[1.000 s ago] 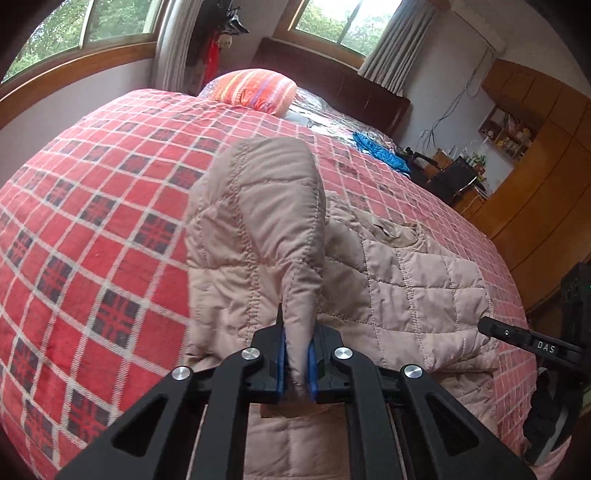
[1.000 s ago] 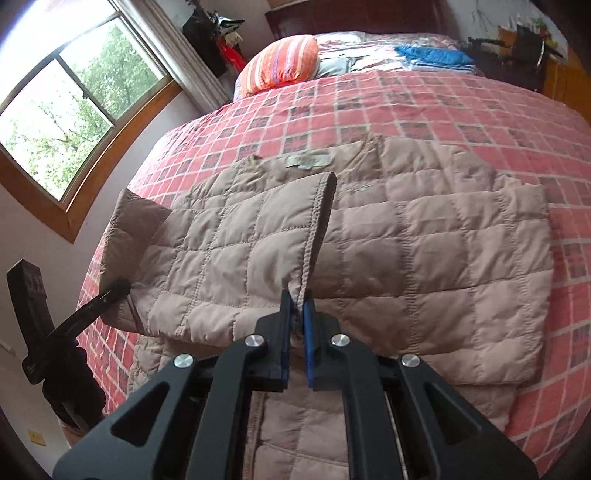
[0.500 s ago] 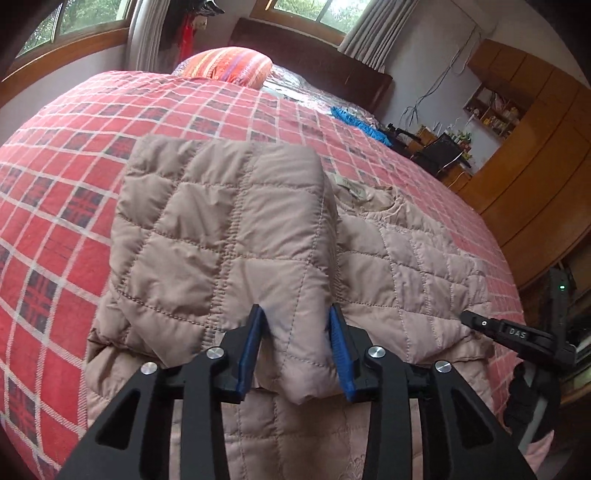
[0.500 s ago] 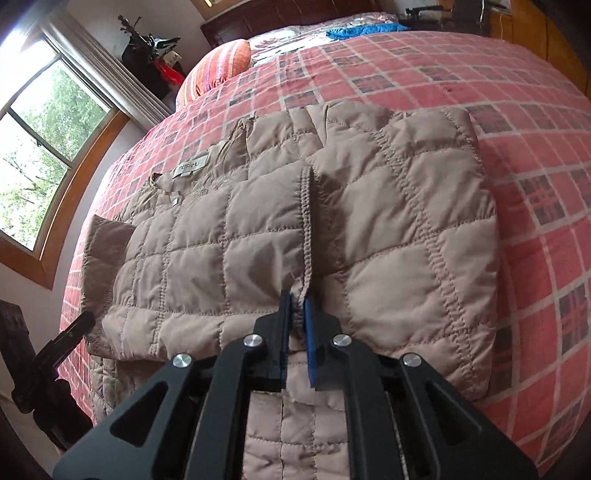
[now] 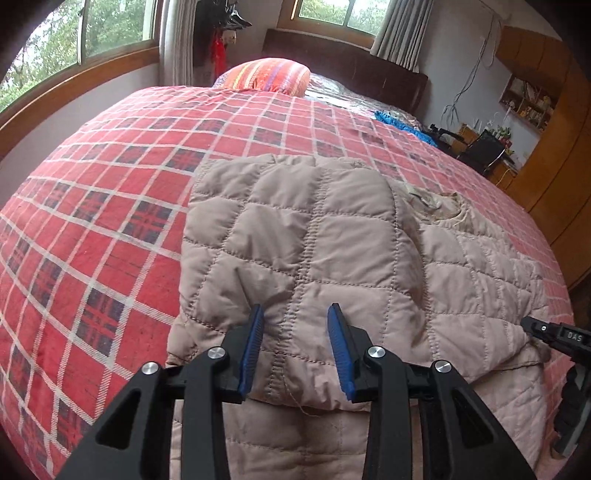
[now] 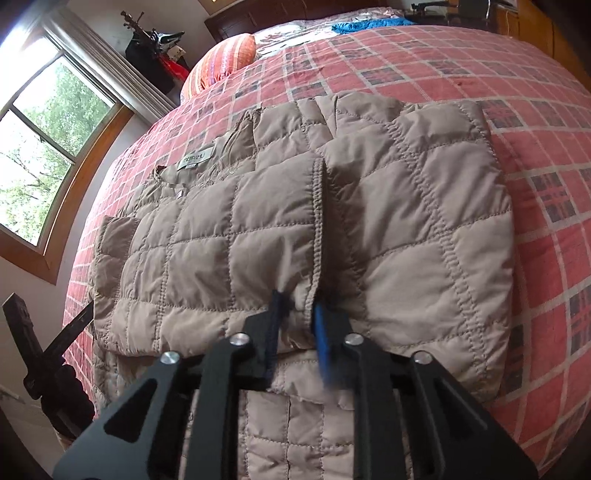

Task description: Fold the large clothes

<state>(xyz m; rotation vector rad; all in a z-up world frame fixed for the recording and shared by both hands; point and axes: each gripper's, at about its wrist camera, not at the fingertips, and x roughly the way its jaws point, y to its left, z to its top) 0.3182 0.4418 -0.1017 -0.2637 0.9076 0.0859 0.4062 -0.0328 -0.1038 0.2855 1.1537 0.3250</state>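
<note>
Lying flat: quilted beige jacket (image 5: pixel 332 236), spread on the bed (image 5: pixel 110 206) over a red plaid bedspread (image 6: pixel 546 155), both sleeves folded in over the body.
Left claw (image 5: pixel 295 347): low over the near edge of the left folded sleeve (image 5: pixel 288 229), pointing along the bed toward the headboard; blue-padded fingers (image 5: pixel 340 347) spread wide, the sleeve edge lying loose between them, not pinched.
Right claw (image 6: pixel 297 332): low at the near end of the right folded sleeve (image 6: pixel 229 251), level with the bed; jaws parted a little, blurred, the stitched cuff edge sitting in the gap, contact not clear.
Sleeve edges: the two folded sleeves meet along a seam line down the middle of the jacket in the right wrist view.
Collar label (image 6: pixel 197 159): at the far end of the jacket, facing up.
Striped pillow (image 5: pixel 271 75): at the head of the bed, well apart from the jacket.
Blue cloth (image 6: pixel 365 25): far side of the bed, near the headboard.
</note>
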